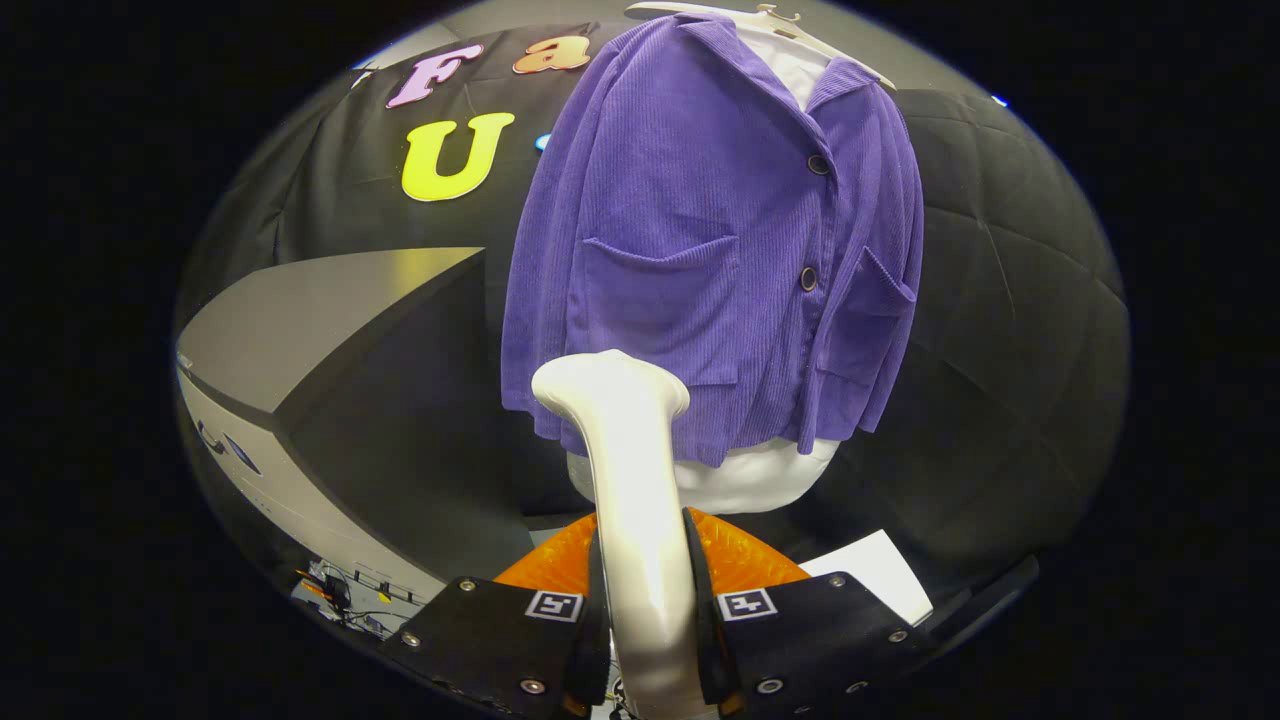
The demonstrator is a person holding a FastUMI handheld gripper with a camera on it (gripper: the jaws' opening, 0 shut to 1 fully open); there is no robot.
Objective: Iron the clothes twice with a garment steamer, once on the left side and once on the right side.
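Observation:
A purple ribbed jacket (700, 250) with two dark buttons and patch pockets hangs on a pale hanger (770, 20) over a white shirt (760, 480) whose hem shows below it. My gripper (648, 585) is shut on the white handle of a garment steamer (625, 470). The steamer rises from between the fingers, and its head sits just in front of the jacket's lower left hem. Whether the head touches the cloth cannot be told.
A grey table or cabinet (310, 320) stands to the left of the jacket. An orange ribbed object (735, 560) lies just beyond the fingers, with a white sheet (880, 575) to its right. Black padded cloth hangs behind.

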